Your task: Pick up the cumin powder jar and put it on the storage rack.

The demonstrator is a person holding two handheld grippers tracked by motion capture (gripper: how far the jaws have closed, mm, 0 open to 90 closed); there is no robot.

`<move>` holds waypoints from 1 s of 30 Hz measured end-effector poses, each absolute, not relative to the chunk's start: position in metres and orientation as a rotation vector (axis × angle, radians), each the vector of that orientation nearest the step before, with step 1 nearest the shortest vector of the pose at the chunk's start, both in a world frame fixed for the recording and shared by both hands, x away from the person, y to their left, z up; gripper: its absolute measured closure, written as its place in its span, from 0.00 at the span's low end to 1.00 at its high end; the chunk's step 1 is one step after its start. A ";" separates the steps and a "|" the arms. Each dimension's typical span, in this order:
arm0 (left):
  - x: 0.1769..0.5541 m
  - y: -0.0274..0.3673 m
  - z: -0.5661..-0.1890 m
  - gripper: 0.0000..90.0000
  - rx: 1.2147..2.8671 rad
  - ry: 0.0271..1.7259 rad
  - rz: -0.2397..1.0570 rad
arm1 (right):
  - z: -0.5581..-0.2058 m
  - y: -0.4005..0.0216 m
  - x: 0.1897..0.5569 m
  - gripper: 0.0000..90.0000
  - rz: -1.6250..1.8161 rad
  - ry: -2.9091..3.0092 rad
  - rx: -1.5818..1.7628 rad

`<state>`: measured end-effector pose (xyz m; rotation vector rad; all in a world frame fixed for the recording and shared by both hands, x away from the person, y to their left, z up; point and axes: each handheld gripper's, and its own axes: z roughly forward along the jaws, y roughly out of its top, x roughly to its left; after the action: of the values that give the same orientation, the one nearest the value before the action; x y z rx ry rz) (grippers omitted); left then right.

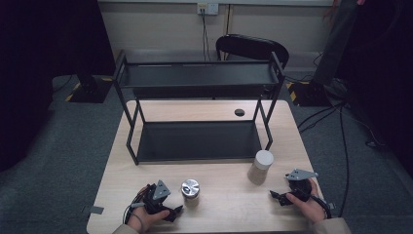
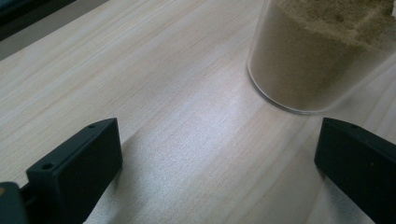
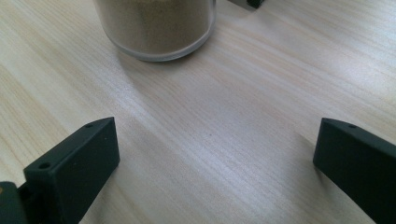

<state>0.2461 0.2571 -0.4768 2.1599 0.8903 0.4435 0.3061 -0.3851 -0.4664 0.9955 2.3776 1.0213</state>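
Two glass jars of tan powder stand on the front of the wooden table [image 1: 219,204]. The silver-lidded jar [image 1: 190,189] is just right of my left gripper [image 1: 176,210]. In the left gripper view that jar [image 2: 313,60] sits ahead to the right, beyond the open left gripper [image 2: 219,140], with only bare wood between the jaws. The white-lidded jar [image 1: 261,166] stands up and left of my right gripper [image 1: 274,195]. The right gripper view shows it [image 3: 154,25] straight ahead, clear of the open right gripper [image 3: 217,135].
A black two-tier metal rack [image 1: 197,141] takes up the middle and back of the table, both shelves bare. A round cable hole [image 1: 239,112] lies behind it. A dark chair [image 1: 252,48] stands past the far edge, and cables run over the floor at right.
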 end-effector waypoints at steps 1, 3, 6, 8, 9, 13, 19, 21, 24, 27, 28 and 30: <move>0.246 0.257 -0.477 0.00 2.160 0.890 0.443 | -0.466 -0.385 0.306 0.00 1.021 2.378 0.996; 0.246 0.257 -0.477 0.00 2.159 0.892 0.444 | -0.466 -0.385 0.306 0.00 1.021 2.378 0.996; 0.246 0.256 -0.477 0.00 2.159 0.894 0.446 | -0.466 -0.385 0.306 0.00 1.021 2.378 0.995; 0.246 0.256 -0.477 0.00 2.159 0.895 0.446 | -0.466 -0.385 0.306 0.00 1.021 2.378 0.996; 0.246 0.256 -0.477 0.00 2.158 0.897 0.446 | -0.466 -0.385 0.306 0.00 1.021 2.378 0.996; 0.244 0.255 -0.477 0.00 2.155 0.905 0.450 | -0.466 -0.385 0.306 0.00 1.021 2.378 0.996; 0.244 0.254 -0.475 0.00 2.159 0.917 0.450 | -0.466 -0.385 0.306 0.00 1.022 2.377 0.996; 0.244 0.254 -0.475 0.00 2.160 0.917 0.447 | -0.466 -0.385 0.306 0.00 1.022 2.377 0.996; 0.244 0.254 -0.473 0.00 2.166 0.924 0.443 | -0.466 -0.385 0.306 0.00 1.022 2.377 0.996; 0.244 0.255 -0.471 0.01 2.164 0.930 0.429 | -0.466 -0.385 0.306 0.00 1.022 2.377 0.995; 0.243 0.257 -0.469 0.01 2.150 0.923 0.432 | -0.466 -0.385 0.306 0.00 1.022 2.377 0.996; 0.243 0.260 -0.466 0.01 2.136 0.915 0.407 | -0.466 -0.385 0.306 0.00 1.022 2.377 0.995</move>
<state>0.2434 0.2595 -0.4665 2.1365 0.9146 0.4066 0.3061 -0.3851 -0.4664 0.9955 2.3774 1.0218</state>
